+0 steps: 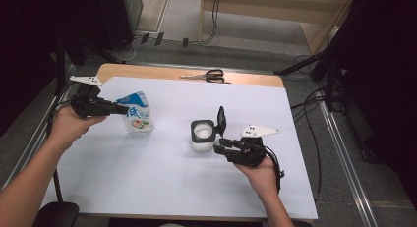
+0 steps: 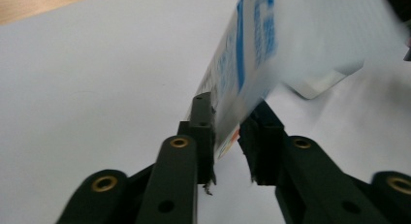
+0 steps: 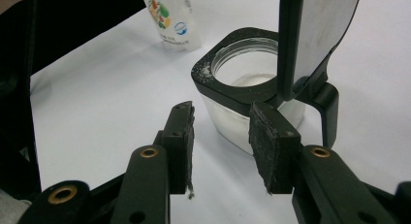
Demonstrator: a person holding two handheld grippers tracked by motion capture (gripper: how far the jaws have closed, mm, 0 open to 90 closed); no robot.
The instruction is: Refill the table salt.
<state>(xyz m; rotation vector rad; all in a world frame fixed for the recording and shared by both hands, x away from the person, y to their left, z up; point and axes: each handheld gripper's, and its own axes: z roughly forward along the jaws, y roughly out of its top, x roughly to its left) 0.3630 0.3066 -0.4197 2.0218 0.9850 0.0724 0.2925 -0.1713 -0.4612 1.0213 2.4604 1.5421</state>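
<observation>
Left hand-held gripper [image 1: 119,108]: your jaws stand a little apart around the side edge of the pouch [image 1: 137,113]; in the left gripper view the film runs between the pads [image 2: 203,122], which look barely on it, if at all. No firm hold as I read it.
Pouch: white and blue, upright but leaning, near the left edge of the tabletop [image 1: 162,183], well apart from the jar.
Right hand-held gripper [image 1: 219,144]: partly open, nothing between the pads. It sits just beside the jar's near wall, at the hinge side, not clamped on it.
Jar [image 1: 202,135]: square clear container with black collar, mid-tabletop, flip lid [image 1: 221,120] standing open, white powder inside.
Step, as judged: letting go of the pouch, or re-gripping it.
How to do it well: check that the pouch stands alone before you back off. If you regrip, bite higher and squarely, keeping the mouth up. Steady the jar first; clear the lid.
Far edge: scissors [image 1: 209,75], unused.
</observation>
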